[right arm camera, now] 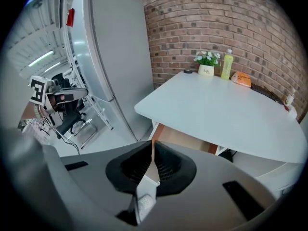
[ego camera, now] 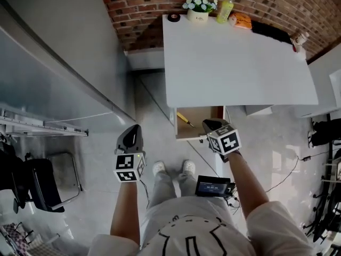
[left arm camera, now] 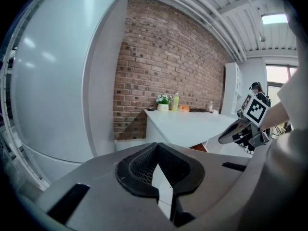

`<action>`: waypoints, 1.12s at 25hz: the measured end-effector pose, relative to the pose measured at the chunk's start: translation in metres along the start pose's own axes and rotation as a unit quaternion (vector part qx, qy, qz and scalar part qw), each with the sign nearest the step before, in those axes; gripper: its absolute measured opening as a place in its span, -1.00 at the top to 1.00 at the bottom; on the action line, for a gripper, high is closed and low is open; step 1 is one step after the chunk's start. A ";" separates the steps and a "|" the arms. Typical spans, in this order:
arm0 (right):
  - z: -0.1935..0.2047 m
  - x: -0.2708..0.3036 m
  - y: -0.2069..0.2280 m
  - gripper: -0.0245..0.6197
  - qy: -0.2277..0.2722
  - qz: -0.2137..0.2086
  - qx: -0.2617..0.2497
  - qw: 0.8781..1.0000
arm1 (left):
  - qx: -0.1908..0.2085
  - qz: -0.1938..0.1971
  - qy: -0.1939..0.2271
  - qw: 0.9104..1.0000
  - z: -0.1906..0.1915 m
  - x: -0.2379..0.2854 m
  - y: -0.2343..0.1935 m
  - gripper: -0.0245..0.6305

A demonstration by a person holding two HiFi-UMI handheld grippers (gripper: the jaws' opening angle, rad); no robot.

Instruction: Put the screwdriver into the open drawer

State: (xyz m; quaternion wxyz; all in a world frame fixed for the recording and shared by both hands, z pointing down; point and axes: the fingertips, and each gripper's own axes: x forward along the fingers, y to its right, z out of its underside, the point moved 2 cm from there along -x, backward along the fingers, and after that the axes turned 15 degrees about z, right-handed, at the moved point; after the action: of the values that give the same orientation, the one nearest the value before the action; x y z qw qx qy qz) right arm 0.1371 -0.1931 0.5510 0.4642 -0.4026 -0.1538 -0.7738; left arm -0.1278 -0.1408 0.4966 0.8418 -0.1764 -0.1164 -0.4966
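The drawer (ego camera: 189, 137) juts out from under the worktop (ego camera: 234, 63), open from above, though the worktop's edge closes off its far end. The right gripper (ego camera: 212, 125), jaws together, crowds its front right corner. The screwdriver (ego camera: 185, 120) lies along its left side. Left of it there's bare floor (ego camera: 154, 116).

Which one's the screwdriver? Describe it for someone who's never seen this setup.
Find the white table against the brick wall; an open wooden drawer juts from under its near edge. In the head view the screwdriver lies slantwise in the drawer's left part: thin, yellow-handled, and the only thing visible in there.
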 end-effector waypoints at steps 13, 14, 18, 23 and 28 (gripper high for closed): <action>-0.061 -0.066 0.022 0.84 0.108 0.012 -0.021 0.994 | 0.055 0.004 0.050 0.997 -0.064 -0.008 0.010 0.89; -0.066 -0.070 0.024 0.84 0.121 0.013 -0.023 0.992 | 0.061 0.004 0.055 0.997 -0.071 -0.008 0.010 0.89; -0.098 -0.092 0.035 0.84 0.194 0.036 -0.032 0.980 | 0.090 0.003 0.092 0.992 -0.112 -0.009 0.009 0.89; -0.132 -0.136 0.051 0.84 0.285 0.079 -0.009 0.955 | 0.122 0.008 0.143 0.982 -0.157 -0.023 0.015 0.89; -0.151 -0.191 0.067 0.84 0.399 0.130 0.027 0.907 | 0.144 -0.001 0.188 0.972 -0.187 -0.046 0.018 0.89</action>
State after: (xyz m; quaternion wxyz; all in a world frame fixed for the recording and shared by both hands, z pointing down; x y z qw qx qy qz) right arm 0.1674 -0.2069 0.3004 0.5939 -0.0638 0.0772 -0.7983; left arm -0.1300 -0.1730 0.3059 0.8646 0.0430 -0.0265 -0.5000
